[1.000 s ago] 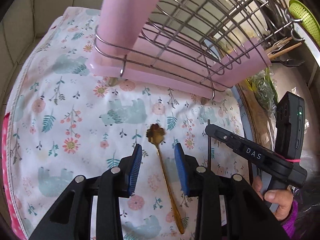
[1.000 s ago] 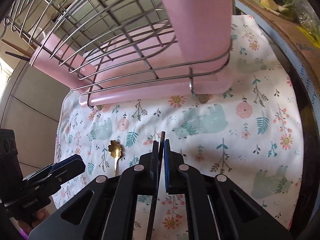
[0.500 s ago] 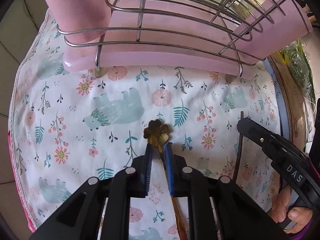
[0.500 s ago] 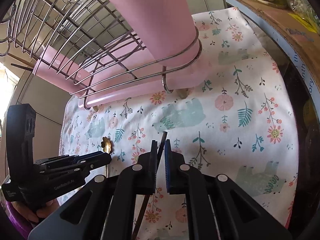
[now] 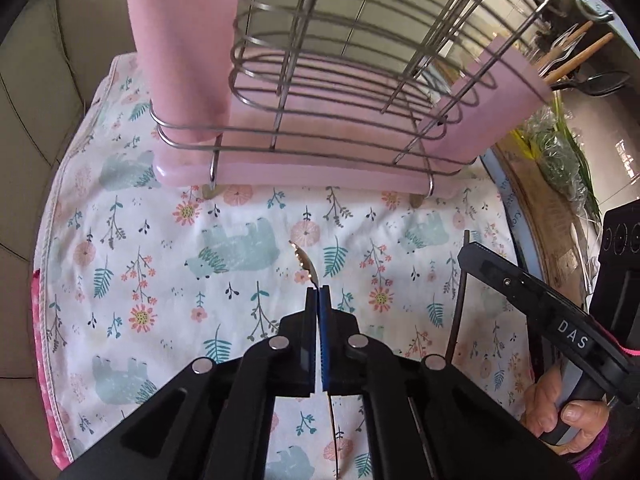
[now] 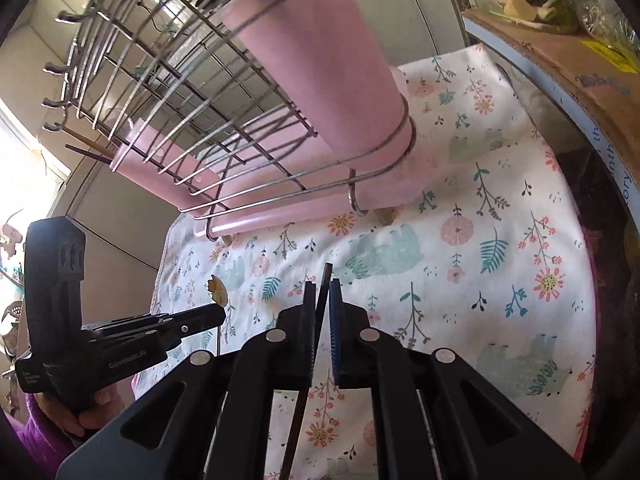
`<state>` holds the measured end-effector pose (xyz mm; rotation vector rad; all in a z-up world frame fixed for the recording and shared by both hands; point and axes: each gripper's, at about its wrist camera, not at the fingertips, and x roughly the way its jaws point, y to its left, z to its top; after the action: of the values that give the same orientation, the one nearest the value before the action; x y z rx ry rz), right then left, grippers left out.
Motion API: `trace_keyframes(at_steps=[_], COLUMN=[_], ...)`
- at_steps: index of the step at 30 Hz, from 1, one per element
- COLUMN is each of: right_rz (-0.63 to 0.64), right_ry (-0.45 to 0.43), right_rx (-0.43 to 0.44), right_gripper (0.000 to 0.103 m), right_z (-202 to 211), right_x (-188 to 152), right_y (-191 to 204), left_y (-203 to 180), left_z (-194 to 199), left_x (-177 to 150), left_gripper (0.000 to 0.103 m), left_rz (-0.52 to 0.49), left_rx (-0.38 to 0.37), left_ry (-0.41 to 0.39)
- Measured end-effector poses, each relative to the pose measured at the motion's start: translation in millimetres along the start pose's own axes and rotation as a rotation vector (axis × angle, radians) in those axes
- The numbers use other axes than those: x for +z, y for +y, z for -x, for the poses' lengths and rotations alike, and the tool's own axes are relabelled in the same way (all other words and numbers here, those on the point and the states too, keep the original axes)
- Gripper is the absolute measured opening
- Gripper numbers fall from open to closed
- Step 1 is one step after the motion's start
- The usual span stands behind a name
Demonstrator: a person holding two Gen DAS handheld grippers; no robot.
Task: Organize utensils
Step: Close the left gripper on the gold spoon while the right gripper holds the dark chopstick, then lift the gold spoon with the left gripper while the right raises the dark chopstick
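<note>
My left gripper [image 5: 318,294] is shut on a thin gold spoon [image 5: 305,261] with a flower-shaped bowl; the bowl sticks out past the tips and the handle runs back under the jaws, above the floral cloth [image 5: 168,264]. My right gripper [image 6: 320,290] is shut on a dark chopstick [image 6: 325,280], whose end pokes out beyond the pads. In the left wrist view the right gripper [image 5: 476,254] is off to the right with the chopstick [image 5: 460,300] hanging from it. The left gripper [image 6: 216,316] with the gold spoon [image 6: 218,290] appears at the left of the right wrist view.
A wire utensil rack [image 5: 320,92] with pink cups [image 5: 180,52] and a pink drip tray [image 5: 312,168] stands just beyond both grippers. Wooden-handled utensils [image 5: 576,56] stick out at the far right. A cardboard box [image 6: 560,56] with greens borders the cloth's right side.
My left gripper closed on the gold spoon and lifted it off the cloth, turning it edge-on. Both grippers moved closer to the rack; the right one kept its hold on the chopstick.
</note>
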<state>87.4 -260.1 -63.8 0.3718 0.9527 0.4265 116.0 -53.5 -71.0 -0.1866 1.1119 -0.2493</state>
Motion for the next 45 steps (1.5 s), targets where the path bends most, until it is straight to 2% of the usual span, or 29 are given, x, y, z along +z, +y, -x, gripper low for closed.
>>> trace_keyframes(at_steps=[8,11,15,18,22,25,27,29,38,45], right_rz=[0.134,0.163,0.188,0.190,0.177,0.169,0.160,0.149,0.125,0.125], right_ry=[-0.169,-0.195,-0.206,-0.207,-0.204,-0.202,-0.199,-0.199,-0.185,-0.159], right_rx=[-0.018,-0.024,-0.024,-0.018,-0.014,-0.014,-0.013,-0.011,-0.003,-0.002], right_gripper=[0.006,0.006,0.006,0.006,0.006,0.006,0.006,0.006,0.006,0.006], right_z=[41.8,49.5,54.7,57.1,57.0,56.1,55.7,56.0,53.4,47.0], right_x=[-0.7,-3.5,-6.9,-8.4,-8.5,-9.2,-8.5,-7.8,-7.4,-8.3], right_y=[32.2,42.0,50.3,50.9,47.2,43.7,40.4,36.7,29.7,29.2], left_y=[-7.9,-7.1,-5.0,-3.0,-1.0,-1.7,-3.5,-5.7,0.5,9.4], left_z=[53.1,65.5,76.2,70.6,51.0,35.9,27.2,17.8,-20.9,-49.6], left_x=[-0.1,0.1,-7.4,-9.1,-10.4,-11.0,-10.4,-9.2,-1.7,20.5], left_gripper=[0.001,0.001,0.001,0.001,0.002,0.006,0.012,0.013,0.013,0.013], left_rz=[-0.036,-0.044,-0.056,-0.055,-0.037,-0.037,-0.043,-0.052,-0.031,-0.012], left_rx=[-0.001,0.000,-0.004,-0.025,-0.065,-0.077,-0.075,-0.078,-0.014,0.082], left_ry=[-0.238,-0.275,-0.279,-0.246,-0.140,-0.080,-0.056,-0.025,0.096,0.182])
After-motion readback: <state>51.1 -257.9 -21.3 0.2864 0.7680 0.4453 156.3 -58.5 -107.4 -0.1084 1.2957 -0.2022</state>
